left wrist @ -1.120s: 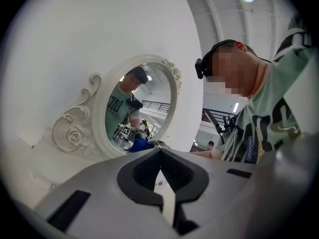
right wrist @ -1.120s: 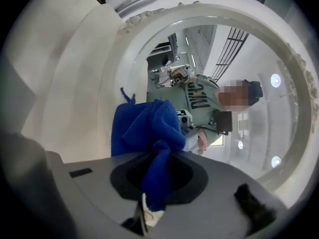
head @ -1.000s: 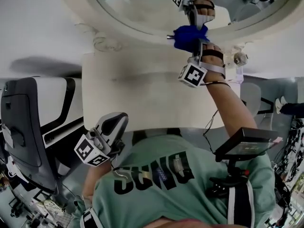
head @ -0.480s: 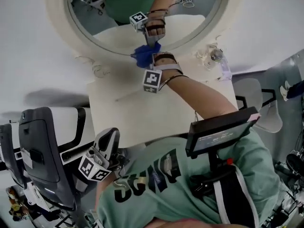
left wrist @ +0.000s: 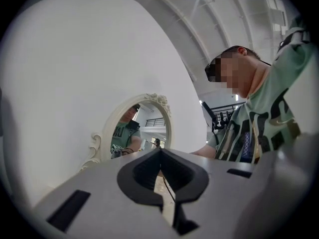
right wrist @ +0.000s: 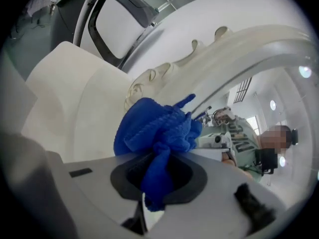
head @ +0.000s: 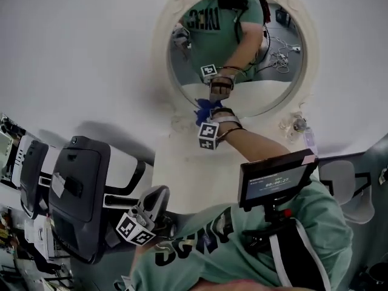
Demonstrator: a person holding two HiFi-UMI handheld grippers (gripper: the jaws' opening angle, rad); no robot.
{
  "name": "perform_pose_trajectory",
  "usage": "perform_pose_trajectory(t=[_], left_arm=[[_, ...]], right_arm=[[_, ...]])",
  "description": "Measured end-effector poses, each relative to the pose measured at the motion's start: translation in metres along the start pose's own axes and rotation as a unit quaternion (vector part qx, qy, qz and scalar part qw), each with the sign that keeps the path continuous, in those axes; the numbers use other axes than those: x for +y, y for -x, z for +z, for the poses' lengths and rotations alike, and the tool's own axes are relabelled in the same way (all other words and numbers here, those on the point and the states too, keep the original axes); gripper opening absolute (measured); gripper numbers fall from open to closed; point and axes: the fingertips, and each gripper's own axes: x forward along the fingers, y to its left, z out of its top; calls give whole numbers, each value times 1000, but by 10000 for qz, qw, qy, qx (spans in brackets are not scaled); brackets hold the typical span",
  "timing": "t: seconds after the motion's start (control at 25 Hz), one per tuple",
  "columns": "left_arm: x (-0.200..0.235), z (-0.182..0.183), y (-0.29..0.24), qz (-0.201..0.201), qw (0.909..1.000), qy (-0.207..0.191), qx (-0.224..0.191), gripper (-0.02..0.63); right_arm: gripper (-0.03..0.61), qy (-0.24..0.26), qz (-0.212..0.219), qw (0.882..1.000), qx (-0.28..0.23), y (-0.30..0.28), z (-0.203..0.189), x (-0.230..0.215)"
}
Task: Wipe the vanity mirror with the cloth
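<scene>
Right gripper (right wrist: 158,176) is clamped down on the blue cloth (right wrist: 157,131). One strip of it runs down between the jaws, and the rest is bunched into a wad sticking out the front. In the head view that wad sits at the lower left of the mirror (head: 242,53), right where the glass meets the cream frame (head: 165,65). From the right gripper view the cloth is up against the curly carved part of the frame. I honestly can't tell if it's touching glass or only the rim. My right forearm (head: 260,147) reaches out across the cream table (head: 182,174) to get there, and the glass throws the arm and gripper back at me.

The mirror is an upright oval at the far side of the table, against the white wall (head: 79,53).

Left gripper (left wrist: 160,166) has its jaws pressed together with nothing between them, just a thin seam. It's down at the near left, close to my body by the near edge of the table and well apart from the mirror, though its camera does catch the mirror off to the far left.

Other stuff: a dark grey chair (head: 79,187) just left of the table, and a small screen (head: 276,177) mounted on my chest
</scene>
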Motion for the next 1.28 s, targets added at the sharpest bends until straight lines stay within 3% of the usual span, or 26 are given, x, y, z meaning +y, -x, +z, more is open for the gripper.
perform_pose_trajectory(t=[0.2,0.32,0.48,0.64,0.8,0.88,1.08,1.28], left_arm=[[4,18,26,147,9988,-271,-374,9],[5,29,33,193,9973,-402,-580,9],[11,40,36,155,9960,-512,-721,9],[-1,43,25,-22,9952,-553,-805,9],[-6,42,10,-274,9951,-603,-728,10],[-3,42,5,-381,9952,-611,-669,9],[1,40,-10,-613,9945,-597,-610,9],[-13,36,-27,-871,9932,-578,-517,9]], right_arm=[[48,-202,-482,9952,-822,53,80,-83],[48,-225,-727,9894,-1238,95,100,-141],[48,-678,-1096,9772,-1687,161,106,-232],[48,-1076,-1977,9554,-1912,245,62,-320],[49,-1751,-3039,9166,-1922,303,-4,-380],[48,-2082,-3283,9019,-1881,310,-30,-390],[48,-2146,-4149,8723,-1449,313,-82,-396],[49,-2340,-4226,8644,-1392,331,-124,-383]])
